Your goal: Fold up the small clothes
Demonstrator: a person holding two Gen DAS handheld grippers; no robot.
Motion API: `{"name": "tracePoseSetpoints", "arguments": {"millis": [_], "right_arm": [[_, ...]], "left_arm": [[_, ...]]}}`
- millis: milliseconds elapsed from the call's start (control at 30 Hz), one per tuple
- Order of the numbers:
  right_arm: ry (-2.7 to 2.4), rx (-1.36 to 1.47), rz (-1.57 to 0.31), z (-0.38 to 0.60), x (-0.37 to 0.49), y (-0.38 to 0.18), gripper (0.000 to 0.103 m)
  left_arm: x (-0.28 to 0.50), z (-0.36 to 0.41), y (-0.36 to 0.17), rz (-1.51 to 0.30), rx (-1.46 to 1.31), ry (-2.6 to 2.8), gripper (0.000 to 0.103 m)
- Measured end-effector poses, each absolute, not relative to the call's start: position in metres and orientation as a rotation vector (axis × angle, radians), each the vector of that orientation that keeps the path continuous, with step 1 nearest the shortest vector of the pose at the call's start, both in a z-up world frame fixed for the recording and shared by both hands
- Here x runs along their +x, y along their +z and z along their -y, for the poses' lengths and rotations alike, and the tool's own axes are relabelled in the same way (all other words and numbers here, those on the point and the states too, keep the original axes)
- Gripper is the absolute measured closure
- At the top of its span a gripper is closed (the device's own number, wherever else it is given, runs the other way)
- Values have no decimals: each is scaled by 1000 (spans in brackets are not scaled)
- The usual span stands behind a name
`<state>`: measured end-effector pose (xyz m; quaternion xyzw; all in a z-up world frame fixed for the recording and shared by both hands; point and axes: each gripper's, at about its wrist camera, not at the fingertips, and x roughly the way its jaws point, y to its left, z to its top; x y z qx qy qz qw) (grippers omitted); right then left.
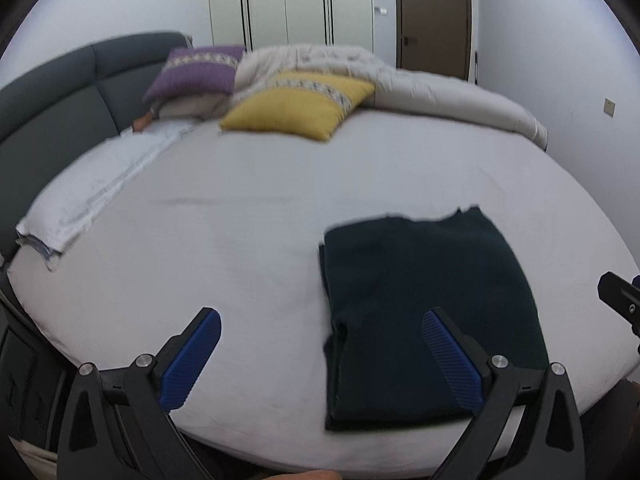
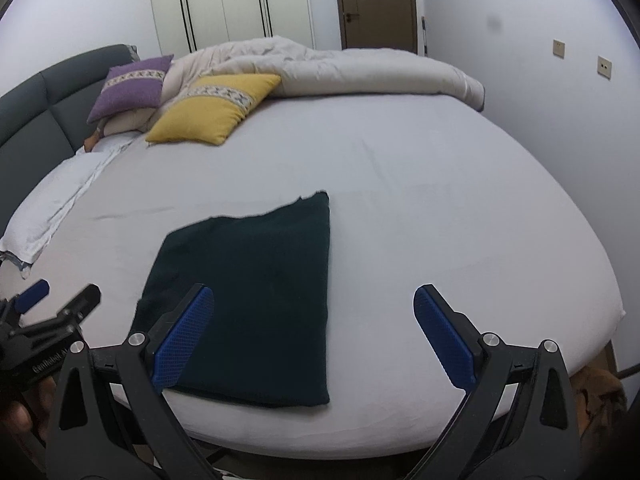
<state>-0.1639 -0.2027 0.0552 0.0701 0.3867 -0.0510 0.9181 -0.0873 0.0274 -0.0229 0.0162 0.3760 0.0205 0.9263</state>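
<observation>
A dark green garment (image 1: 428, 312) lies folded into a flat rectangle on the white bed sheet (image 1: 240, 240), near the front edge. My left gripper (image 1: 320, 320) is open and empty, held above the sheet with its right finger over the garment's left part. My right gripper (image 2: 314, 300) is open and empty, its left finger over the garment (image 2: 256, 300) and its right finger over bare sheet. The left gripper also shows at the left edge of the right wrist view (image 2: 56, 312).
A yellow pillow (image 2: 212, 112) and a purple pillow (image 2: 132, 86) lie at the head of the bed. A beige duvet (image 2: 340, 72) is bunched along the far side. A white folded cloth (image 2: 52, 208) lies at the left. A grey headboard (image 1: 48, 120) curves on the left.
</observation>
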Motion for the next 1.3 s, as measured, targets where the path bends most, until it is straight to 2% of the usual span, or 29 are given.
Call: {"name": "tracePoseSetpoints", "arguments": {"millis": [300,1300], "right_arm": [[-78,133,-883,194,-142,9,2],[-59,90,-903,174,-130,-2,2]], "left_arm": [[-84,-28,-46,-824,34,43,0],[-76,-41,-54,-848,26,45,0]]}}
